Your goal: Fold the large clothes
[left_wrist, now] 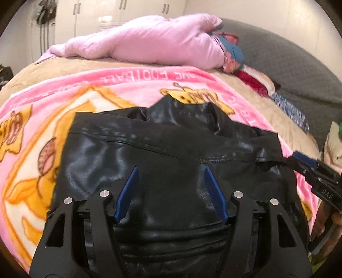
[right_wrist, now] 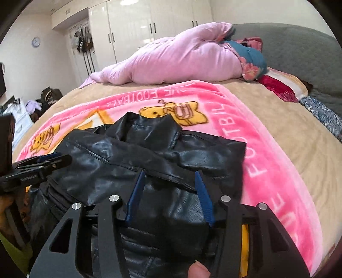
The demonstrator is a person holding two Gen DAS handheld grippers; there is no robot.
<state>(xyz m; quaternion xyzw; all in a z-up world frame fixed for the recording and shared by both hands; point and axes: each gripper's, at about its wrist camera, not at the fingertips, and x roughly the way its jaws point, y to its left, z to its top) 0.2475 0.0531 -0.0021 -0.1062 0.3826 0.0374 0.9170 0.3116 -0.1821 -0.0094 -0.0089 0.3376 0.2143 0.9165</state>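
A black leather jacket [left_wrist: 162, 147] lies folded on a pink cartoon blanket [left_wrist: 38, 119], its collar pointing away from me. My left gripper [left_wrist: 171, 169] hovers open over the jacket's near part, with nothing between its blue fingers [left_wrist: 128, 188]. Seen side-on at the right, my right gripper [left_wrist: 299, 159] sits by the jacket's right edge. In the right wrist view the jacket [right_wrist: 132, 154] fills the centre. There my right gripper [right_wrist: 169, 174] stands open above it. At the jacket's left side is my left gripper [right_wrist: 51, 160].
A bunched lilac duvet [left_wrist: 149, 42] and pillows [left_wrist: 256, 83] lie at the far end of the beige bed [right_wrist: 288, 128], against a grey headboard [right_wrist: 299, 42]. White wardrobes [right_wrist: 149, 19] stand behind. Bags [right_wrist: 47, 96] clutter the floor to the left. A thumb [right_wrist: 198, 270] shows at the bottom.
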